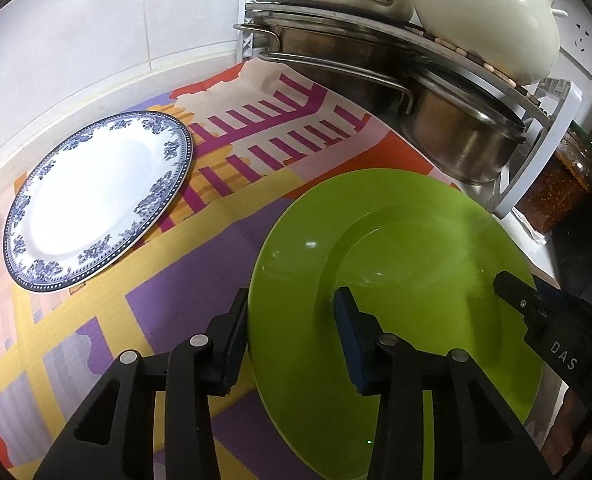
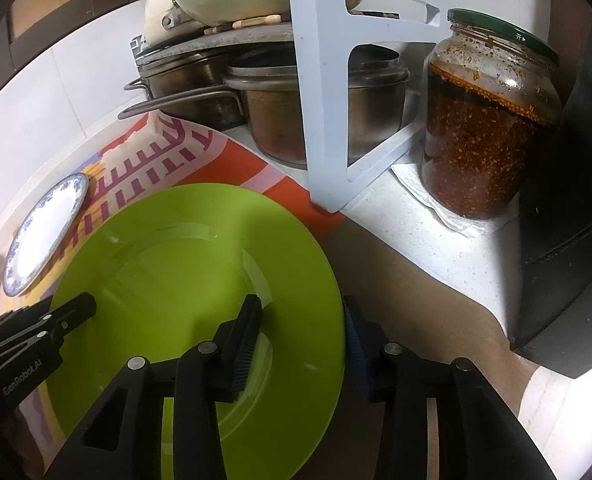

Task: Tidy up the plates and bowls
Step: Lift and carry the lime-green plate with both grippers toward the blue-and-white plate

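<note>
The left gripper (image 1: pixel 292 334) and right gripper (image 2: pixel 302 340) each clamp narrowly on opposite rims of the glossy lime-green plate (image 1: pixel 396 248), above the colourful mat (image 1: pixel 136 304); a blue-patterned white plate (image 1: pixel 96 204) lies well apart

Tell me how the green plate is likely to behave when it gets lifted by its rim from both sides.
The green plate looks rigid, so it should hold its shape. Its glossy surface shows highlights, so the rim may slip in the pads. The left claw and right claw each straddle an opposite rim, so it will probably lift level, tilting if one side slips.
</note>
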Available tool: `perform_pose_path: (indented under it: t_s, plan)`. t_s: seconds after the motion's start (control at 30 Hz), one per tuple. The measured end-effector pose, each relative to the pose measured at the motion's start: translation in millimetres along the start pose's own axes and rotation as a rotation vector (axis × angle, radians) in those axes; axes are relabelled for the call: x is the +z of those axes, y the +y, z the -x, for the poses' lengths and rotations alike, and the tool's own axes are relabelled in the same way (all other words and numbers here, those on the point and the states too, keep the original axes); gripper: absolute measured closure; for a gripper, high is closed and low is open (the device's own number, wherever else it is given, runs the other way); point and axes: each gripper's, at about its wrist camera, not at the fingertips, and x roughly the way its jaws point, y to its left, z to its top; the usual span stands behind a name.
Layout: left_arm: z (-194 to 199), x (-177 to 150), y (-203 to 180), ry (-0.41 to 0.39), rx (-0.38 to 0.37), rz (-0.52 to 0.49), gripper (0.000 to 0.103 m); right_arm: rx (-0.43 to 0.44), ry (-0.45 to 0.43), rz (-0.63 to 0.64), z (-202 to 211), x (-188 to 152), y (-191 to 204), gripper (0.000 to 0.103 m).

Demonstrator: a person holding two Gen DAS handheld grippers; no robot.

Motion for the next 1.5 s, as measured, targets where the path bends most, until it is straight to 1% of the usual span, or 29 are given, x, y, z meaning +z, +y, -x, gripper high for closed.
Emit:
perform_pose_path:
  t_s: [0.27,0.57,0.97,1.27,1.5]
  plan:
    - [16.2,-9.9,6.9,-0.022,0.016,0.009,0.063,-0.001,-0.012,0.013,15.4,-6.4,5.5,0.063]
    - [54.9,-25.8,27.4,-0.059,0.046,0.042,0.064,0.023,-0.014,0.034,39.8,-16.5,19.3,0.063]
    - [113.2,-47.0,58.5,-0.124,0.096,0.113,0.065,0.072,-0.068,0.111,86.5,-25.8,56.4,0.063]
    - [152.7,-70.8,92.7,-0.171,0.135,0.186,0.065,0.125,-0.087,0.161,113.8,-34.9,90.4,0.063]
    - [181.9,-92.7,126.2,-0.209,0.161,0.237,0.065,0.154,-0.111,0.216,134.9,-44.3,120.7,0.063]
